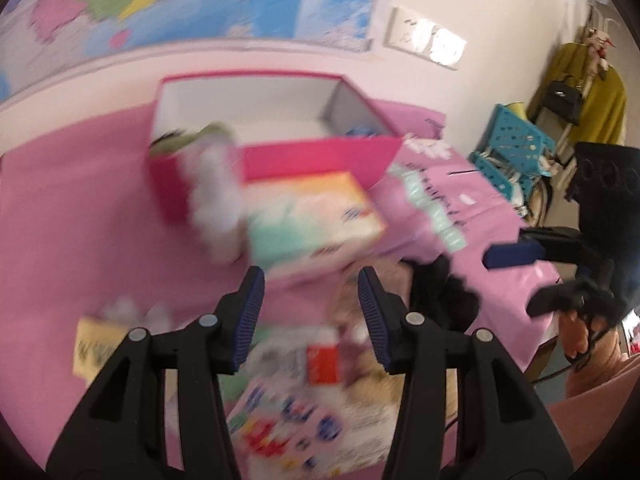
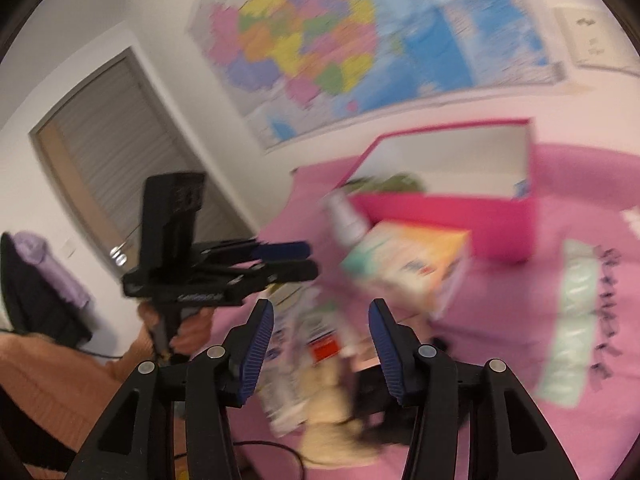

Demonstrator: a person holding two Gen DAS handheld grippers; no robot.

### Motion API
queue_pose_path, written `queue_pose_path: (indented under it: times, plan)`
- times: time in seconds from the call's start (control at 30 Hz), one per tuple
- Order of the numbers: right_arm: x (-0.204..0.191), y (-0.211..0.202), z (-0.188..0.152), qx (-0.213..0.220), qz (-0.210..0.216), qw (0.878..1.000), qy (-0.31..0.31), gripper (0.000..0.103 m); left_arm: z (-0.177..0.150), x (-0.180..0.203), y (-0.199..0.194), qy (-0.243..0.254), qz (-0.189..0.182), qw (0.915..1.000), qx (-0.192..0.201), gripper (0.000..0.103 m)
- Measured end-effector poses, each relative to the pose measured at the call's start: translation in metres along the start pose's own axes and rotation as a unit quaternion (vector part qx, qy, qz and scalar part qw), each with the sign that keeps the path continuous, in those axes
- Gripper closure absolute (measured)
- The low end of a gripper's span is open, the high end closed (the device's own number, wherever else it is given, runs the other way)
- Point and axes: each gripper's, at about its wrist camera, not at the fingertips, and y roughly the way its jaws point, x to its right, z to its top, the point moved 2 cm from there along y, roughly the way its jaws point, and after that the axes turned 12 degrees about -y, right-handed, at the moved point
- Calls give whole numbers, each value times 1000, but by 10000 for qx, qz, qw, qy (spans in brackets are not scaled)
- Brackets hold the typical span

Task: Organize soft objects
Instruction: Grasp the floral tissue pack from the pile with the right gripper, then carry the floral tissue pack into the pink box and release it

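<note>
Blurred cream plush toy (image 2: pixel 334 408) lies on pink cloth (image 2: pixel 500 320).

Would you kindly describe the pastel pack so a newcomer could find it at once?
Start at the open pink box on the pink tablecloth below the wall map. Right in front of its near wall lies the pastel pack, blurred, mint fading to orange, the largest block-shaped item there.

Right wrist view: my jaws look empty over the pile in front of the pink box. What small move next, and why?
Probably ease the right gripper down onto the cream plush toy just below it. Its jaws stand open with nothing between them, the toy lies loose on the pink cloth, and the pink box beyond has room. The blur makes the exact outline hard to judge.
</note>
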Motion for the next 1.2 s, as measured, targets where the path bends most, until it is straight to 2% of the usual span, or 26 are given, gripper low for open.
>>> queue_pose_path:
  times: [0.2, 0.3, 0.43, 0.63, 0.8, 1.0, 1.2]
  plan:
    - [-38, 63, -26, -692, 722, 9950, -48, 52, -27, -40, -9, -328, 187, 9991, -193, 52]
    - [-53, 95, -41, -1114, 998, 9887, -29, 53, -38, -53, -7, -414, 67, 9985, -358, 52]
    - [-64, 123, -56, -1417, 1154, 9831, 110, 55, -48, -59, -1, -456, -163, 9971, -585, 52]
    - [-62, 134, -52, -1376, 810, 9871, 150, 59, -63, -56, 5, -420, -496, 9939, -891, 52]
    - [-57, 136, -48, -1255, 432, 9911, 117, 60, -72, -57, 0, -505, -585, 9927, -922, 52]
    - [-51, 133, -47, -1137, 305, 9929, 153, 60, -78, -56, -5, -611, -797, 9899, -1005, 52]
    - [-43, 127, -45, -1006, 237, 9943, 266, 60, -80, -49, -11, -628, -887, 9904, -858, 57]
